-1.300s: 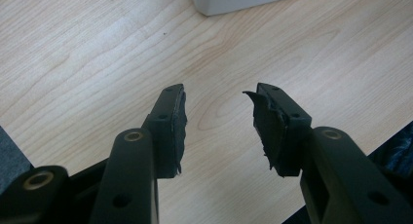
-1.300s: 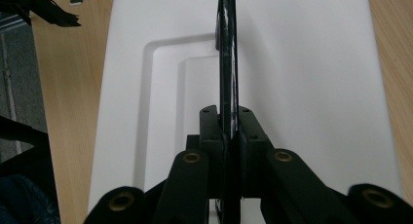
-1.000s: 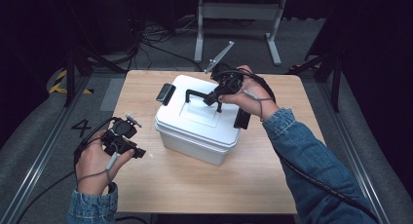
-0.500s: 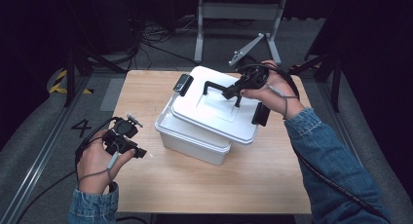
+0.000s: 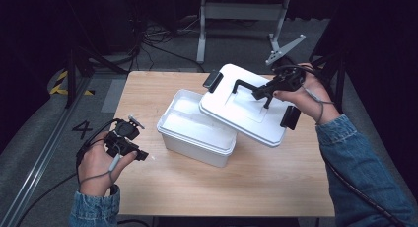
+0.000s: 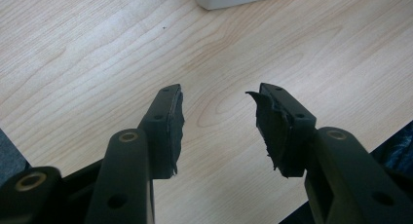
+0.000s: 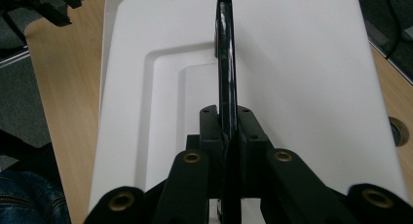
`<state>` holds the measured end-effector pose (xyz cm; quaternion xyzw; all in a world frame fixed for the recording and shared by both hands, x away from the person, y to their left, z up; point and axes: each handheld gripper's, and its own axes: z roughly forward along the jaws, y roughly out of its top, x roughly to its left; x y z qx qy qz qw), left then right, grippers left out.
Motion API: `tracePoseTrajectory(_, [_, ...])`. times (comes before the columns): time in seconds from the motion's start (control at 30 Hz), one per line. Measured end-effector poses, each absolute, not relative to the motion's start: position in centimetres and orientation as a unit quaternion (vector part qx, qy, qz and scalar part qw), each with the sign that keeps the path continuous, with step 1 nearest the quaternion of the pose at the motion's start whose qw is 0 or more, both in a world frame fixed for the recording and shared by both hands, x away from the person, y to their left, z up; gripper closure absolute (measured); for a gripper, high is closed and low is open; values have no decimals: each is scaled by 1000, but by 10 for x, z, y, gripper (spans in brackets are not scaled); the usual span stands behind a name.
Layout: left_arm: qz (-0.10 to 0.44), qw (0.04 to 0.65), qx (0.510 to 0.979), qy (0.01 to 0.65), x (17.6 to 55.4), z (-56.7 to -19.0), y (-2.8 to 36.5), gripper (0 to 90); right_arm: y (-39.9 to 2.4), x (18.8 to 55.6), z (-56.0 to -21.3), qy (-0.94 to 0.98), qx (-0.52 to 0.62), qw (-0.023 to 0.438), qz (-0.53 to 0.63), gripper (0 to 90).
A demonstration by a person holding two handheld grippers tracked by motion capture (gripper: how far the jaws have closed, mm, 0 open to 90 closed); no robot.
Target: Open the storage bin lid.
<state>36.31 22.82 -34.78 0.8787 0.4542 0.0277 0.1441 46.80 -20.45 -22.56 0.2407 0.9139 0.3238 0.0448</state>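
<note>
Right gripper point(image 5: 268, 90) clamps the black handle point(image 7: 224, 48) of the white rectangular plastic lid point(image 5: 246, 108), held tilted above-right of the open white plastic box point(image 5: 194, 131); left gripper point(image 5: 129, 144), jaws wide, idles on the wooden surface point(image 5: 236, 182).

Box point(image 5: 197, 133) mouth half under raised lid point(image 5: 246, 106), left half clear
</note>
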Motion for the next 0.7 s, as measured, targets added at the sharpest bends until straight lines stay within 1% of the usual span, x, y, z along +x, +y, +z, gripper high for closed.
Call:
tracePoseTrajectory(0.07, [28, 145, 878, 455, 363, -348, 228, 531, -208, 468, -226, 913, 244, 46, 323, 844])
tracePoseTrajectory(0.1, [27, 144, 879, 455, 363, -348, 228, 530, -219, 467, -225, 911, 253, 47, 323, 844])
tracePoseTrajectory(0.23, [20, 145, 875, 462, 363, -350, 227, 528, -235, 465, -225, 908, 259, 51, 325, 843])
tracePoseTrajectory(0.57, [26, 141, 879, 455, 364, -350, 227, 527, -272, 460, -226, 901, 280, 57, 327, 843])
tracePoseTrajectory(0.67, [18, 145, 875, 462, 363, -351, 227, 527, -280, 459, -227, 900, 286, 58, 325, 844])
tracePoseTrajectory(0.7, [17, 145, 874, 463, 363, -351, 227, 526, -288, 458, -229, 899, 291, 60, 322, 843])
